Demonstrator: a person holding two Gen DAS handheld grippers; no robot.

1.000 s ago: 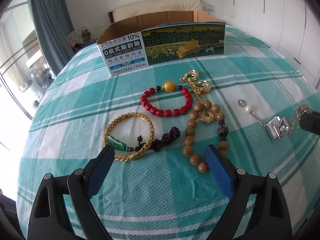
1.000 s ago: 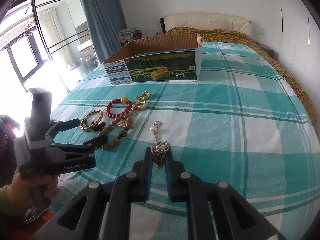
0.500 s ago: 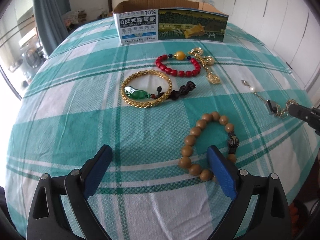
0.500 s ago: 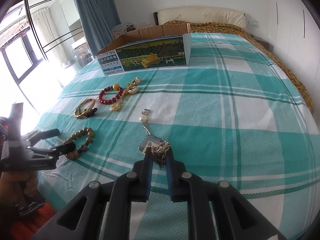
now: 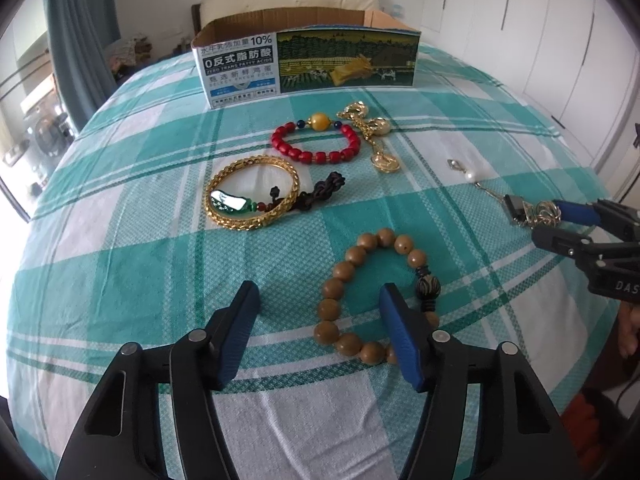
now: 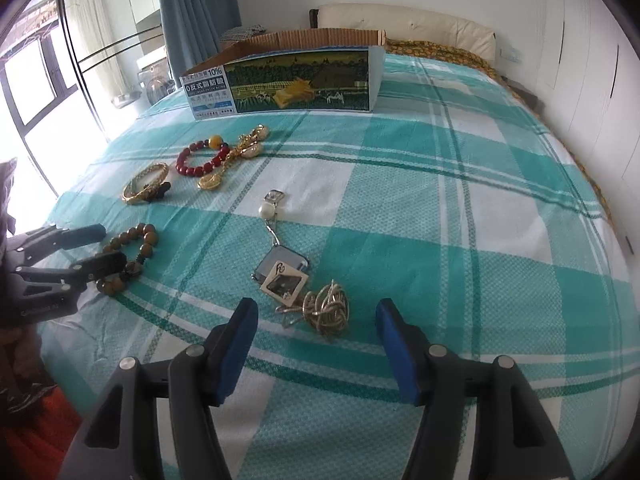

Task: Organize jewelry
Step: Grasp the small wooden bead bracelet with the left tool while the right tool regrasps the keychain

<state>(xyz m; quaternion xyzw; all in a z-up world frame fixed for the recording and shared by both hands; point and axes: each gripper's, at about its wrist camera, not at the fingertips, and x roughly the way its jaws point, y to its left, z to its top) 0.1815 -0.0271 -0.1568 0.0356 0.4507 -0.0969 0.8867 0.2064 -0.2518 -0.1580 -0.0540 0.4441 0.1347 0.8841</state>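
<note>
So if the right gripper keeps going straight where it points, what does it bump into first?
Probably the tangled chain lying between the open right gripper fingers, then the bedspread under it.

Printed on the cardboard box (image 5: 240,68) beyond the left claw (image 5: 320,312): "10%", "0反式脂肪酸", "ZERO TRANS FATTY ACIDS". Marked "DAS" on the right claw (image 5: 560,222) body.

Bead bracelet (image 5: 376,292) lies by left gripper (image 5: 320,312), on its right pad; chain necklace (image 6: 324,312) between right gripper (image 6: 316,320) pads; box (image 5: 308,60) far ahead.
</note>
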